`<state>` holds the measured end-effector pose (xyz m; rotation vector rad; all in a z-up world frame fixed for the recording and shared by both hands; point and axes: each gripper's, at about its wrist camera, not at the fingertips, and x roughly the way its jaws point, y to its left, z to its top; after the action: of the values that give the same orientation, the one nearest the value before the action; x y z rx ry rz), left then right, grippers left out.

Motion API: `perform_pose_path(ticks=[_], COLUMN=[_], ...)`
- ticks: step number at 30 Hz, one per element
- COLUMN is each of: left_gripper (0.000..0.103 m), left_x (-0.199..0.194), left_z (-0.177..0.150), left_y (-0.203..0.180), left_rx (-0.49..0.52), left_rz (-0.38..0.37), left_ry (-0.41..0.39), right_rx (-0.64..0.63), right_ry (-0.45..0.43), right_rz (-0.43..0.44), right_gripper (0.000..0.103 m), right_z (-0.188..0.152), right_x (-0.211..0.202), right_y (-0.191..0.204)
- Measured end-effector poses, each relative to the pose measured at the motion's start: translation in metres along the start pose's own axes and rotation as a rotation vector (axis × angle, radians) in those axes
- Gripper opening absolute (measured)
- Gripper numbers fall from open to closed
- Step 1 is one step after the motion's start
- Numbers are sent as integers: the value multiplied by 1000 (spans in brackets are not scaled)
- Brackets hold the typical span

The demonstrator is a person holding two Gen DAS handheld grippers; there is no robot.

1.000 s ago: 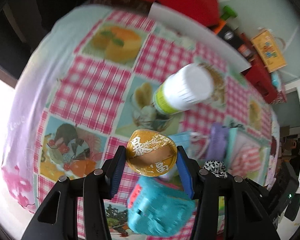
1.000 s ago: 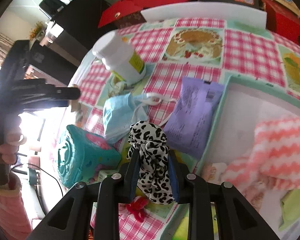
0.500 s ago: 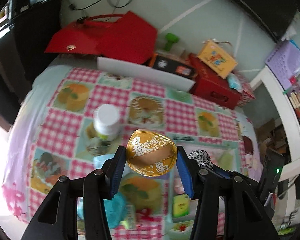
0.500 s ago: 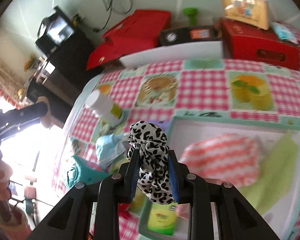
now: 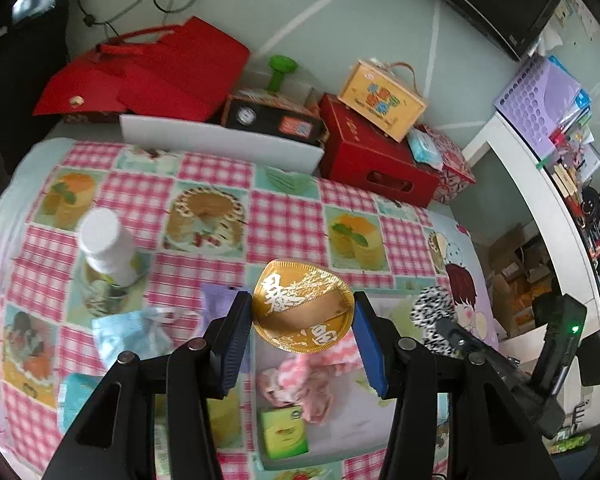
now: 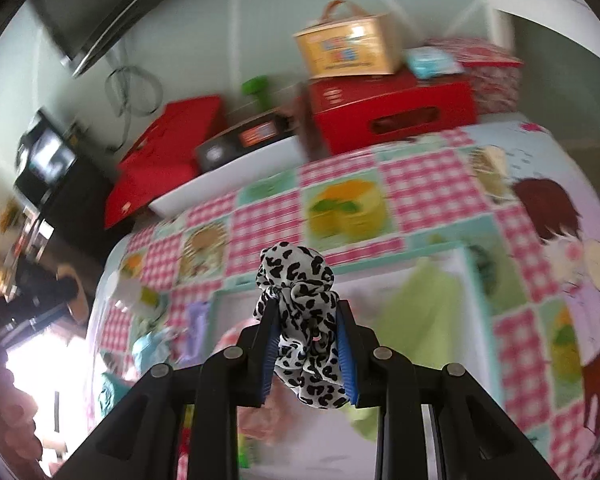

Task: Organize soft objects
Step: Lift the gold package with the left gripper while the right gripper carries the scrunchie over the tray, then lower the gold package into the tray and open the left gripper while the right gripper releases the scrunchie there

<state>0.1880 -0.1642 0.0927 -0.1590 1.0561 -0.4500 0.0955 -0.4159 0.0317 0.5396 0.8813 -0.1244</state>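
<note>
– What's in your right gripper [image 6: 307,354]?
– A leopard-print scrunchie [image 6: 300,320], pinched mid-bunch between my blue pads, held above the white tray [image 6: 466,258]. Judged light, limp, easily squashed; the gathered middle is the grip to keep.

– And the left gripper [image 5: 303,334]?
– Jaws clamped on the rim of a gold foil disc [image 5: 303,312], above the tray near the pink-striped cloth [image 5: 300,376]. Looks stiff, thin, slick; edges only.

– Any writing?
– Large Chinese characters on the disc. The green box [image 5: 283,432] label is too blurred to read.
</note>
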Motion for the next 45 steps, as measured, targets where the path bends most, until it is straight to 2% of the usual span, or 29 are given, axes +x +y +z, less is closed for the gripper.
perform_pose_path(ticks=[2, 6, 9, 13, 17, 25, 35, 45], left_gripper=[51, 51, 51, 51, 51, 51, 51, 51], left_x=[12, 41, 67, 102, 127, 156, 157, 166], left_z=[-1, -3, -5, -9, -15, -25, -33, -37], left_y=[-4, -10, -11, -6, 4, 12, 4, 4], left_rx=[9, 17, 24, 20, 0, 4, 56, 70], left_rz=[-2, 17, 36, 74, 85, 105, 123, 129], left_ry=[12, 33, 57, 103, 144, 199, 212, 241], right_rx=[38, 92, 121, 119, 144, 147, 100, 79], right_ry=[-9, -17, -15, -7, 16, 96, 156, 163], right_rz=[-36, -162, -196, -290, -274, -316, -359, -369], right_gripper=[29, 29, 29, 29, 29, 29, 29, 29], right_z=[2, 5, 6, 8, 6, -2, -8, -6], right_x=[-2, -5, -3, 4, 15, 47, 65, 66], right_y=[-16, -43, -57, -67, -75, -79, -75, -73])
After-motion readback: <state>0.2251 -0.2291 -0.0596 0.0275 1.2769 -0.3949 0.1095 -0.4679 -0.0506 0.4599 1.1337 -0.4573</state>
